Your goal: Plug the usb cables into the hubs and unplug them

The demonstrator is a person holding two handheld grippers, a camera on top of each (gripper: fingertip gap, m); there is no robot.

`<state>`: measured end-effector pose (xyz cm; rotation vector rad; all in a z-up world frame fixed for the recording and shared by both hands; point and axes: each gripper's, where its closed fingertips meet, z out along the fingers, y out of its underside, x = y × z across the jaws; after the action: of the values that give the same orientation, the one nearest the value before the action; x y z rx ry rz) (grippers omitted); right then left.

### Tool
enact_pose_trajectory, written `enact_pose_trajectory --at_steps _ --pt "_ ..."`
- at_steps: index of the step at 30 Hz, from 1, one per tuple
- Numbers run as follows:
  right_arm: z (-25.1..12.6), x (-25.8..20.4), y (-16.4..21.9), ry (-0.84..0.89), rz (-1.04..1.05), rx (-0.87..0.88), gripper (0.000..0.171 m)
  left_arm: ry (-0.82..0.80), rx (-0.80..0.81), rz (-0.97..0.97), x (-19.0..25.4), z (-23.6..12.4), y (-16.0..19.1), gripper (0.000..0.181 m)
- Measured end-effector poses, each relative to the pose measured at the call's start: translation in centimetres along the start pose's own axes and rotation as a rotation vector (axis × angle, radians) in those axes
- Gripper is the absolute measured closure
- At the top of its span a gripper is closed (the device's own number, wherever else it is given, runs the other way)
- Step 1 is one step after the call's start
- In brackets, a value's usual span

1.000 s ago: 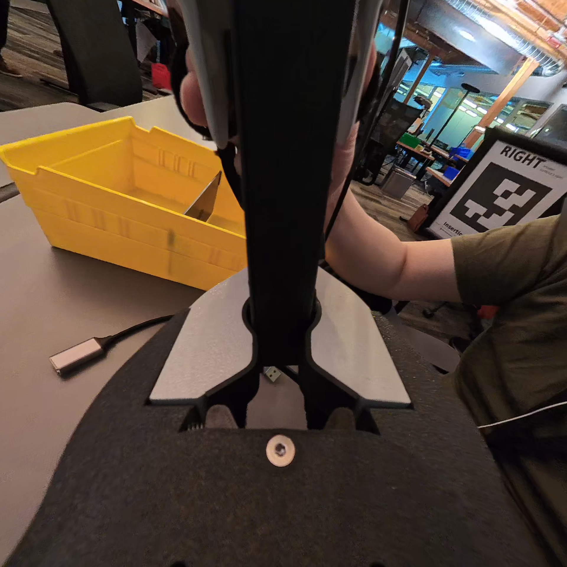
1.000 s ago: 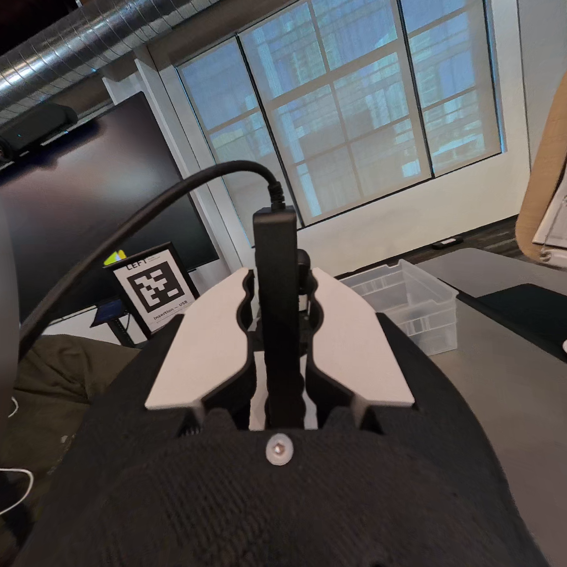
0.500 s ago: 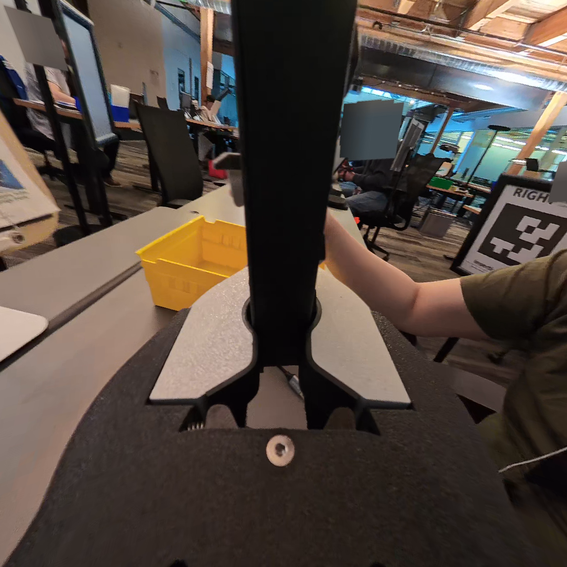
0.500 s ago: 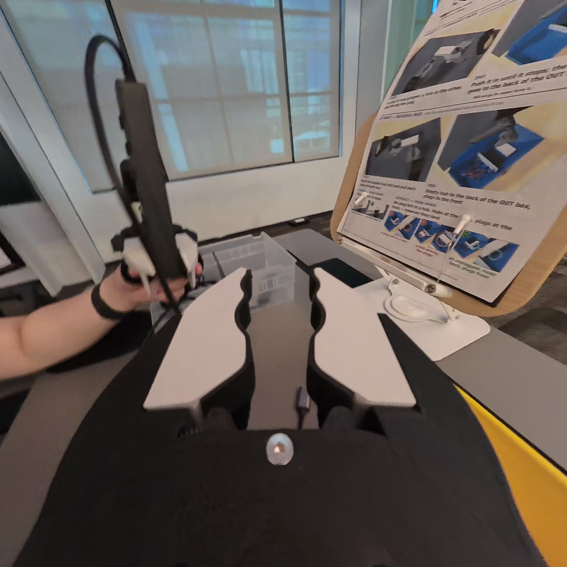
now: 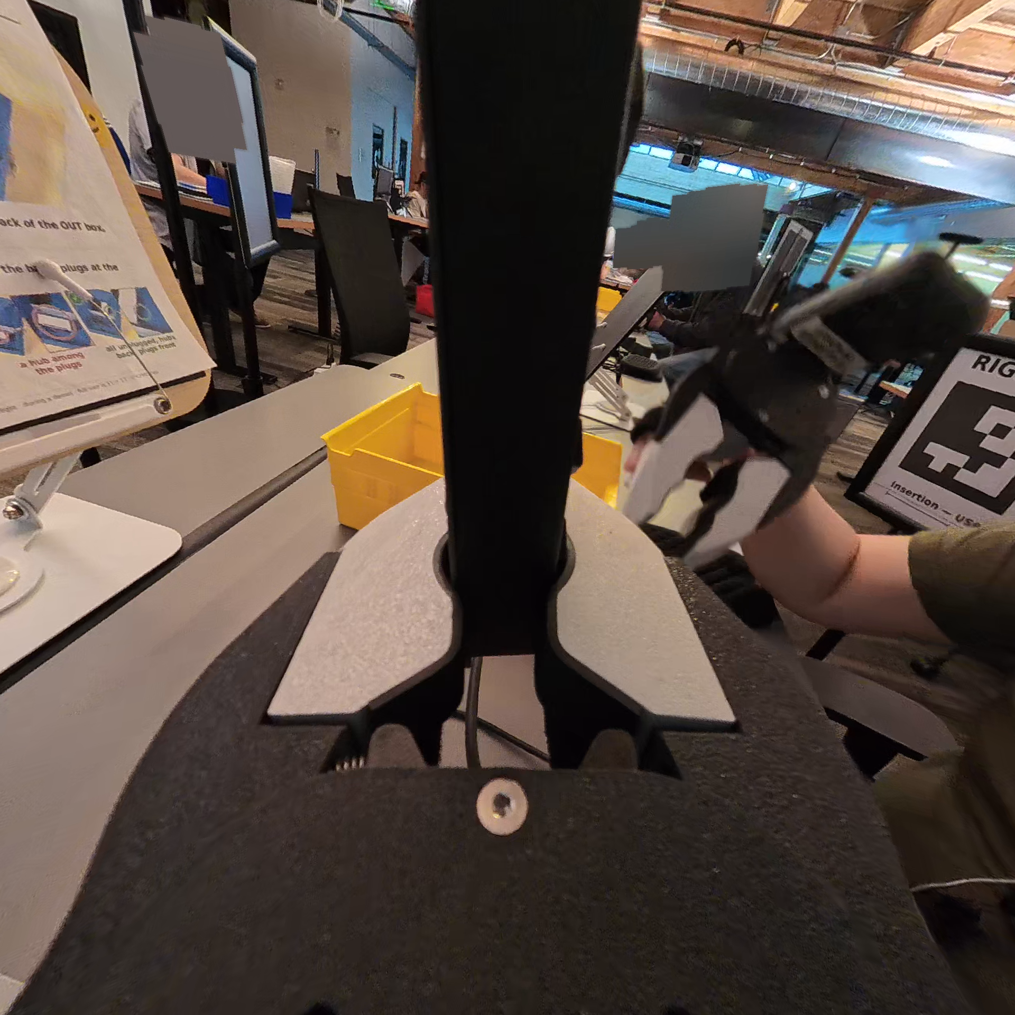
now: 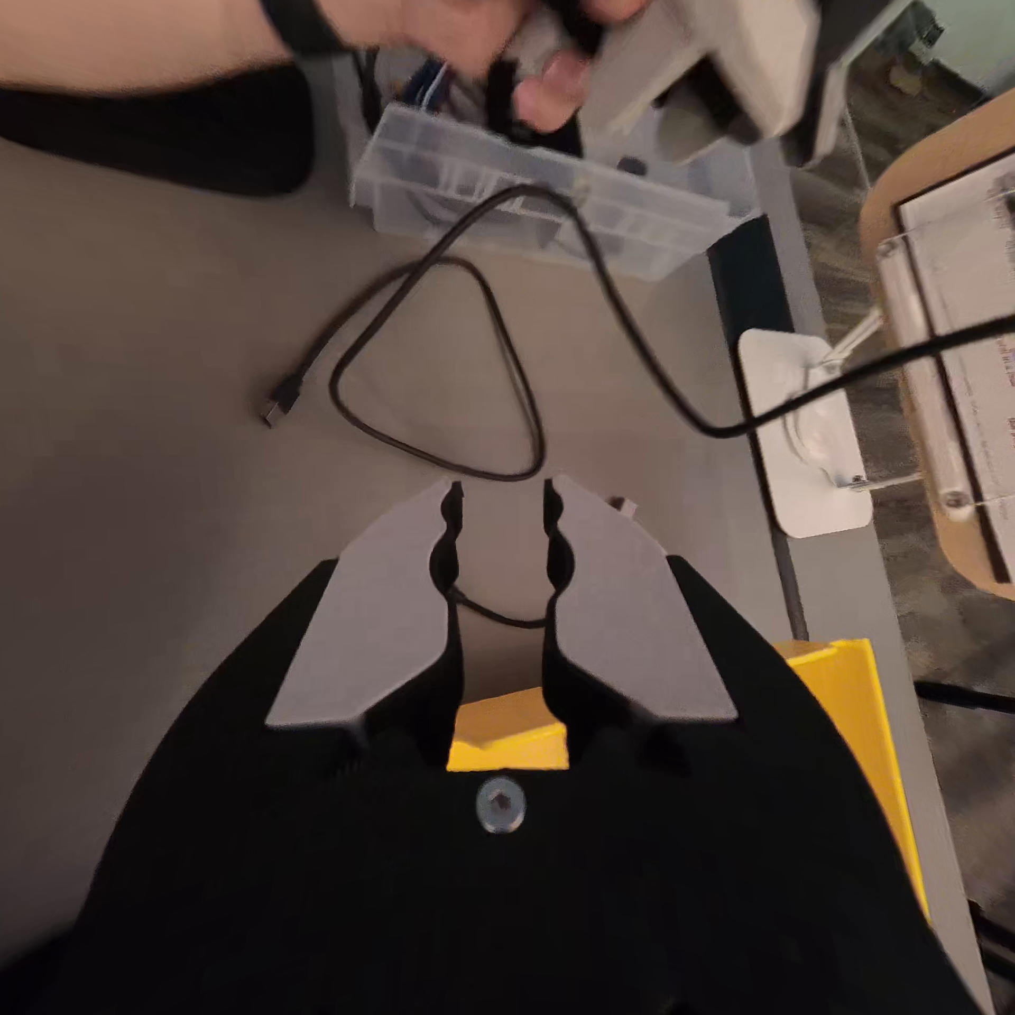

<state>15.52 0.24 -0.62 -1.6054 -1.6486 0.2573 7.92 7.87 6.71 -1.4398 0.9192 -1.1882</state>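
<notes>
Clamping the hub (image 5: 522, 329) upright, the left gripper (image 5: 505, 593) stood behind the yellow bin (image 5: 379, 461); the right gripper (image 6: 502, 500) hung released over a cable (image 6: 439, 373) beside it.

A yellow bin (image 5: 384, 467) stands on the grey desk (image 5: 165, 604), open side up; in the right wrist view one corner of it (image 6: 508, 736) appears at the lower edge. A clear plastic bin (image 6: 527, 219) sits at the far side of the desk. An instruction sheet on a wooden board (image 5: 66, 263) is tilted on a white stand (image 5: 82, 560), whose base plate rests flat on the desk. A framed marker sign (image 5: 966, 450) stands beyond the desk edge. Black office chairs (image 5: 357, 285) stand in the background.
</notes>
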Motion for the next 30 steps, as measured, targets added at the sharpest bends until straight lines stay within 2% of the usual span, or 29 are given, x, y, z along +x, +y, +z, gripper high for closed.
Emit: enact_pose_trajectory --at_steps 5,8,10,12,15,19,24,30 --pt "2.7 -3.5 3.1 0.061 -0.108 -0.111 0.144 0.033 0.016 -0.026 -0.1 0.0 0.1 0.155" --pt "4.0 -4.9 5.8 0.086 -0.307 -0.277 0.146 0.053 0.048 -0.038 0.0 -0.3 -0.6 0.155" --pt "4.7 -5.9 7.7 0.051 -0.474 -0.41 0.148 0.069 0.069 -0.044 0.2 -0.6 -1.2 0.155" --pt "5.5 -6.5 8.8 -0.013 -0.535 -0.472 0.148 0.075 0.079 -0.038 0.5 -0.8 -1.5 0.155" --pt "6.1 -6.3 9.7 -0.089 -0.545 -0.527 0.152 0.086 0.087 -0.031 0.9 -1.0 -1.8 0.156" --pt "6.7 -5.3 10.4 -0.075 -0.736 -0.613 0.152 0.11 0.095 -0.036 1.3 -0.9 -2.0 0.155" --pt "7.5 -5.1 12.1 -0.105 -0.78 -0.694 0.152 0.12 0.082 -0.043 1.3 -0.7 -1.8 0.151" --pt "7.8 -4.1 13.0 -0.115 -0.735 -0.754 0.153 0.122 0.085 -0.037 1.3 -0.9 -2.0 0.155"
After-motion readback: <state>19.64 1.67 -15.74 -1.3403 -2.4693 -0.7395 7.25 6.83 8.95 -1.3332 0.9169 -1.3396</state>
